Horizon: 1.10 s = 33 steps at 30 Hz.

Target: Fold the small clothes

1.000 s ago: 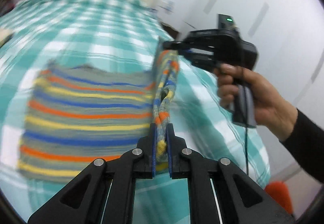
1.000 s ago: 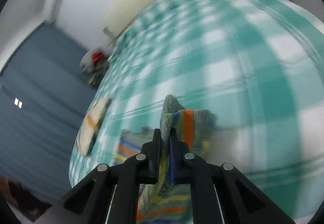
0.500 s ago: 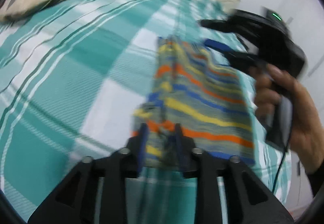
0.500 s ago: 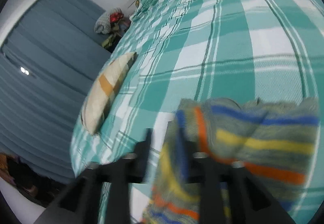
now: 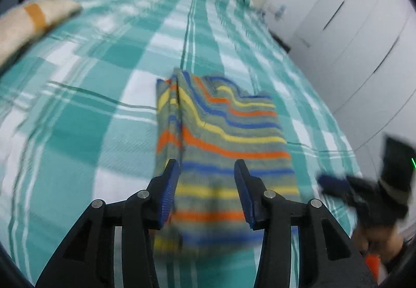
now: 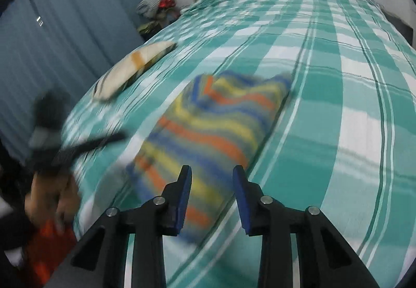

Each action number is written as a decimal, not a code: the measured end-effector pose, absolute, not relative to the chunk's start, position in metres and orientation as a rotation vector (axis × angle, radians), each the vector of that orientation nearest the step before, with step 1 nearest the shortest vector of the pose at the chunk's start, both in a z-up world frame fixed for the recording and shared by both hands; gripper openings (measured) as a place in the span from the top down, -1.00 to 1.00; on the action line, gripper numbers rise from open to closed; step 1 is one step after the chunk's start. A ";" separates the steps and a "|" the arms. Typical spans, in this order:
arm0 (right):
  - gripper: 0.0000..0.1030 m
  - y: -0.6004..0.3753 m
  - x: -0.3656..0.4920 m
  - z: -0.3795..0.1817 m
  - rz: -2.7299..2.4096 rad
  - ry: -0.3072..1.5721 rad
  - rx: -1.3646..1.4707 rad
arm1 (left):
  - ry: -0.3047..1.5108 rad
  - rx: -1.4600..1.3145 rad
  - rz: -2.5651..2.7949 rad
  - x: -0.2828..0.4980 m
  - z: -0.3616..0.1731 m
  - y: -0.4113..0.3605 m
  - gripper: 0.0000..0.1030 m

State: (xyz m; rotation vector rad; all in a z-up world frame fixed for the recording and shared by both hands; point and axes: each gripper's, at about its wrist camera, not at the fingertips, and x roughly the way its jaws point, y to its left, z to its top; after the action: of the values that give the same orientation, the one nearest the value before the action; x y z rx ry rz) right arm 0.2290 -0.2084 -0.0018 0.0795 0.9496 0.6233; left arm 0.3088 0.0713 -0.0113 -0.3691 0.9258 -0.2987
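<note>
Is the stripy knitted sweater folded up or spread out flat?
Folded. The grey knitted sweater with orange, yellow and blue stripes lies as a narrow doubled rectangle on the teal checked bedspread.

Both wrist views looked steeply down, close over the striped garment [image 5: 221, 132] [image 6: 208, 126], from opposite sides; both shared it.

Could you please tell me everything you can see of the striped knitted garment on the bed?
The striped garment looks like soft knit, grey-green with orange, yellow and blue bands. It lies folded in a rough rectangle on the teal checked bedspread, with a raised fold line near its left edge and a rumpled far end. Only the bedspread appears to touch it. The left gripper is opening and the right gripper is closing, with nothing clamped between either pair of jaws.
</note>
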 end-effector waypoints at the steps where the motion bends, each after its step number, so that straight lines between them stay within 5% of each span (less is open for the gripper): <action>1: 0.34 -0.204 0.221 -0.002 0.633 0.939 0.061 | 0.961 -0.372 -0.295 0.322 -0.017 0.069 0.13; 3: 0.34 -0.190 0.209 -0.008 0.660 0.915 0.033 | 1.016 -0.358 -0.298 0.346 -0.028 0.062 0.16; 4: 0.36 -0.184 0.208 -0.014 0.674 0.923 0.040 | 1.027 -0.346 -0.291 0.351 -0.032 0.060 0.66; 5: 0.37 -0.176 0.208 -0.027 0.677 0.951 0.047 | 1.040 -0.325 -0.266 0.357 -0.037 0.058 0.88; 9: 0.39 -0.157 0.211 -0.074 0.610 1.059 0.023 | 1.027 -0.362 -0.202 0.352 -0.040 0.069 0.88; 13: 0.40 -0.178 0.211 -0.042 0.634 1.031 0.093 | 1.016 -0.323 -0.192 0.341 -0.024 0.075 0.67; 16: 0.40 -0.195 0.230 -0.014 0.604 0.968 0.100 | 0.940 -0.313 -0.210 0.338 -0.005 0.077 0.16; 18: 0.39 -0.200 0.256 -0.005 0.590 0.948 0.118 | 0.922 -0.294 -0.222 0.351 -0.002 0.069 0.02; 20: 0.40 -0.197 0.284 -0.007 0.587 0.948 0.141 | 0.928 -0.244 -0.207 0.367 -0.006 0.058 0.07; 21: 0.40 -0.194 0.302 -0.012 0.584 0.951 0.170 | 0.944 -0.201 -0.161 0.378 -0.015 0.054 0.23; 22: 0.40 -0.190 0.317 -0.018 0.596 0.956 0.203 | 0.968 -0.168 -0.108 0.387 -0.022 0.055 0.65; 24: 0.51 -0.185 0.351 -0.044 0.561 1.026 0.262 | 1.034 -0.159 -0.039 0.402 -0.046 0.064 0.73; 26: 0.97 -0.186 0.369 -0.077 0.473 1.136 0.299 | 1.035 -0.195 -0.041 0.404 -0.048 0.073 0.57; 28: 0.94 -0.192 0.368 -0.076 0.461 1.102 0.335 | 1.012 -0.270 -0.076 0.396 -0.037 0.086 0.46; 31: 0.85 -0.200 0.339 -0.046 0.471 1.019 0.330 | 0.955 -0.343 -0.146 0.371 -0.020 0.105 -0.06; 33: 0.84 -0.202 0.307 -0.027 0.512 0.977 0.291 | 0.942 -0.361 -0.193 0.349 -0.017 0.109 -0.16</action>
State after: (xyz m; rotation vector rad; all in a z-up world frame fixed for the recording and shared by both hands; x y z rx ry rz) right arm 0.3074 -0.2016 -0.0271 0.2906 0.9775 0.5117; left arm 0.3494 0.1087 -0.0167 -0.3606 0.9421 -0.1930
